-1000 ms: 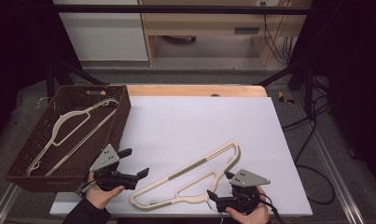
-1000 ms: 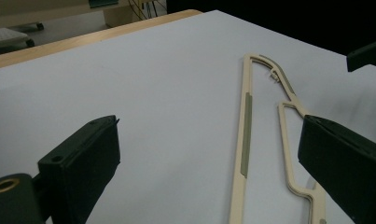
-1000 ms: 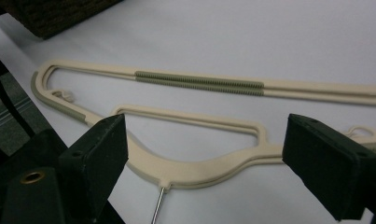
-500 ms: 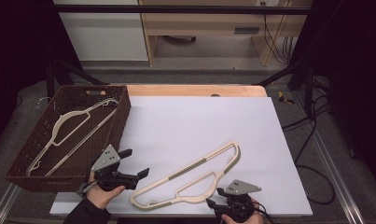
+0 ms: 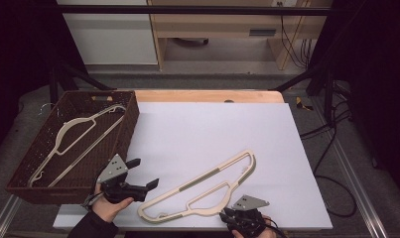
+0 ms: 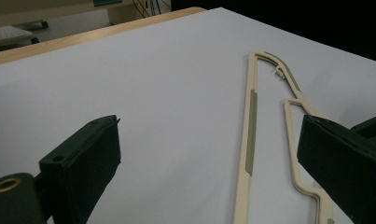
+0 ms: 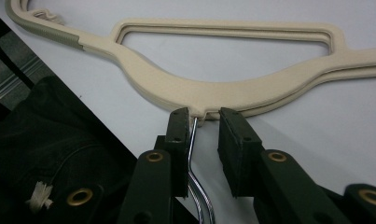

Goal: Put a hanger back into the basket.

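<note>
Lab: black frame, trailing cables

White tabletop open beyond hanger, basket walling left

No text, label, brand, number or sign can be read in any of the views.
</note>
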`<move>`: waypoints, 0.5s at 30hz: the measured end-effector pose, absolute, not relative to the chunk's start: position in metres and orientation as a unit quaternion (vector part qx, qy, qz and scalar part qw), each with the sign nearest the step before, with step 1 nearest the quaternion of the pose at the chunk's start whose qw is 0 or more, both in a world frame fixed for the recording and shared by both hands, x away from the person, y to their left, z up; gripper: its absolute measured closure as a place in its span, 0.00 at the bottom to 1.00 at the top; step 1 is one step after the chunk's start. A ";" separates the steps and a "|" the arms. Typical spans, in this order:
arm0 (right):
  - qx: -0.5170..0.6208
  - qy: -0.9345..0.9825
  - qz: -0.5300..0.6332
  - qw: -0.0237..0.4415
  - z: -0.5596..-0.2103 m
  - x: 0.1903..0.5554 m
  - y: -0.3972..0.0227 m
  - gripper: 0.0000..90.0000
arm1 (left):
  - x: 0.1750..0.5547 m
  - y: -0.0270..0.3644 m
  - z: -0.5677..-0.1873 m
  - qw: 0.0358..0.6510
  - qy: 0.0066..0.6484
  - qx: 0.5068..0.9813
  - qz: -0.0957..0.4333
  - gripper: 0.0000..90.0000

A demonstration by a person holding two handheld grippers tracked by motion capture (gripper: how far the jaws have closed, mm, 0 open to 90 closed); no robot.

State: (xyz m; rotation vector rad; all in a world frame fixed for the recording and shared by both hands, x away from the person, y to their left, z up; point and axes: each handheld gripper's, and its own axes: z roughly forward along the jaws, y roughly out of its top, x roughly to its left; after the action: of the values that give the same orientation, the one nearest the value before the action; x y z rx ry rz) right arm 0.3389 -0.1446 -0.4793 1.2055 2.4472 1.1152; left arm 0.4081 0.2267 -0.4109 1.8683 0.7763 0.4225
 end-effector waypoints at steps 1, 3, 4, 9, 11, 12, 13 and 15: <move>0.412 0.825 0.375 0.096 -0.479 0.338 -0.143 0.85 | 0.408 0.227 -0.411 0.512 0.322 0.777 0.176 0.07; 0.409 0.828 0.372 0.098 -0.479 0.337 -0.141 0.88 | 0.408 0.226 -0.411 0.511 0.322 0.777 0.176 0.07; 0.412 0.828 0.367 0.101 -0.478 0.336 -0.139 0.90 | 0.408 0.226 -0.411 0.512 0.322 0.777 0.175 0.07; 0.416 0.828 0.364 0.091 -0.478 0.338 -0.138 0.96 | 0.407 0.225 -0.411 0.512 0.320 0.778 0.175 0.07; 0.420 0.825 0.368 0.084 -0.478 0.339 -0.139 0.96 | 0.407 0.224 -0.411 0.510 0.320 0.779 0.175 0.07; 0.426 0.822 0.369 0.077 -0.477 0.339 -0.139 0.96 | 0.407 0.224 -0.411 0.510 0.320 0.779 0.174 0.07; 0.430 0.821 0.367 0.078 -0.478 0.339 -0.139 0.97 | 0.407 0.223 -0.411 0.509 0.320 0.780 0.174 0.07; 0.429 0.820 0.370 0.078 -0.478 0.340 -0.139 0.97 | 0.406 0.222 -0.411 0.509 0.319 0.780 0.174 0.07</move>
State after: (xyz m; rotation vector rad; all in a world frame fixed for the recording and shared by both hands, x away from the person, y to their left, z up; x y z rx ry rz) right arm 0.3400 -0.1394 -0.4777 1.2843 2.4565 1.1090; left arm 0.4063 0.2224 -0.4111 1.8794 0.7686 0.4186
